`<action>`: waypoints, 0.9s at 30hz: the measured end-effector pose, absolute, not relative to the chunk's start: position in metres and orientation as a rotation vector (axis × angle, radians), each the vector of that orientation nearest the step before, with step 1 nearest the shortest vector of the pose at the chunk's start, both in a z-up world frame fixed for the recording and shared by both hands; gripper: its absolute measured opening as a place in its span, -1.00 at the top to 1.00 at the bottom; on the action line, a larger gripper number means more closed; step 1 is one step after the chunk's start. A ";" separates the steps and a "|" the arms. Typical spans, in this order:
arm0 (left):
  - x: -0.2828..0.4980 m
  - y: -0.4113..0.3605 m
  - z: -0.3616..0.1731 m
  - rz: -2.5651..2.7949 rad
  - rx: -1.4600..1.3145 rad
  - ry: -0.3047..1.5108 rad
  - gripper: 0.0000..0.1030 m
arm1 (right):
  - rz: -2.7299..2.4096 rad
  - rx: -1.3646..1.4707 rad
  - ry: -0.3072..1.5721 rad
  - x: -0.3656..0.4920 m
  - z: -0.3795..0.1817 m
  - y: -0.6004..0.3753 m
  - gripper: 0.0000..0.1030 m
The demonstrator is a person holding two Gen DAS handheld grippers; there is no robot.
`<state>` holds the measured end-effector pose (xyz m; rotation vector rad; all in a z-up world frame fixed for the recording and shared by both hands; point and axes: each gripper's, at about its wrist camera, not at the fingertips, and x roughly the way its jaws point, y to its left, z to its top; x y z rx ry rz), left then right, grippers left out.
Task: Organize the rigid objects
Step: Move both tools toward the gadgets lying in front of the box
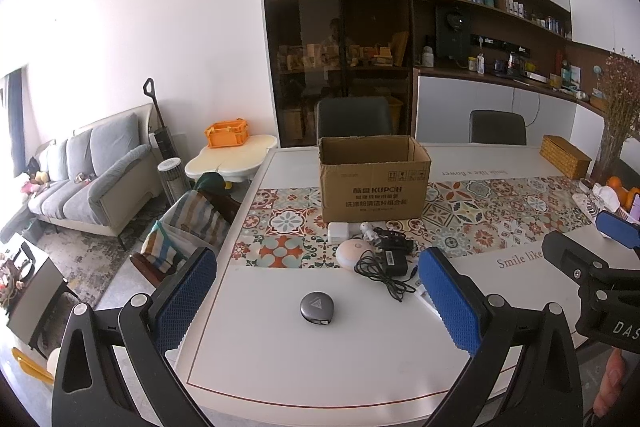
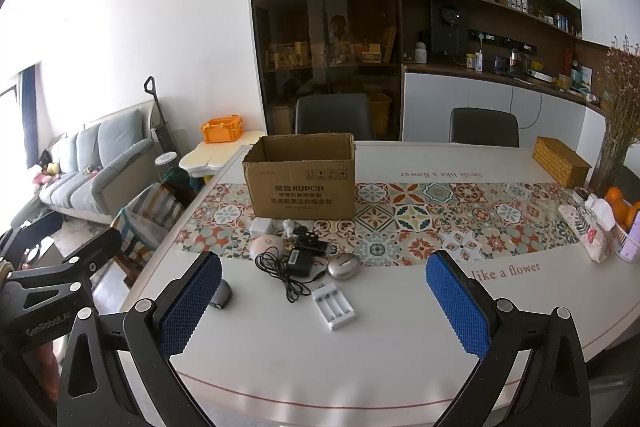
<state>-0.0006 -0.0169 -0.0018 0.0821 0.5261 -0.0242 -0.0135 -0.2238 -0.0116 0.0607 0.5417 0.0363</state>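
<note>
Cardboard box [image 2: 302, 179] — open top, upright on the patterned runner [image 2: 440, 219], long axis across the tabletop [image 2: 360, 355], printed side facing the cameras. Just before it, a cluster: white charger [image 2: 262, 227], pink round case [image 2: 267, 247], black adapter [image 2: 301, 261] with its cord trailing toward the near edge. Battery holder [image 2: 333, 308], long axis angled near-right, and silver round case [image 2: 343, 265] show plainly only in the right view. Grey disc [image 1: 317, 307] lies apart, nearer. Dining room, sofa [image 1: 92, 171] left. Left claw [image 1: 316, 307] and right claw [image 2: 324, 307] — both spread, holding nothing.
</note>
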 end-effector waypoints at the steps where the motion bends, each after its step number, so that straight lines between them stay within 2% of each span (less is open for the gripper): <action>1: 0.000 -0.014 -0.001 -0.025 0.081 0.528 -1.00 | 0.038 0.063 0.539 -0.014 -0.012 -0.223 -0.99; 21: -0.002 -0.017 -0.003 -0.025 0.083 0.544 -1.00 | 0.038 0.058 0.538 -0.014 -0.009 -0.218 -0.99; 27: 0.011 0.004 -0.031 -0.033 0.044 0.631 -1.00 | 0.055 0.062 0.577 -0.007 -0.027 -0.212 -0.99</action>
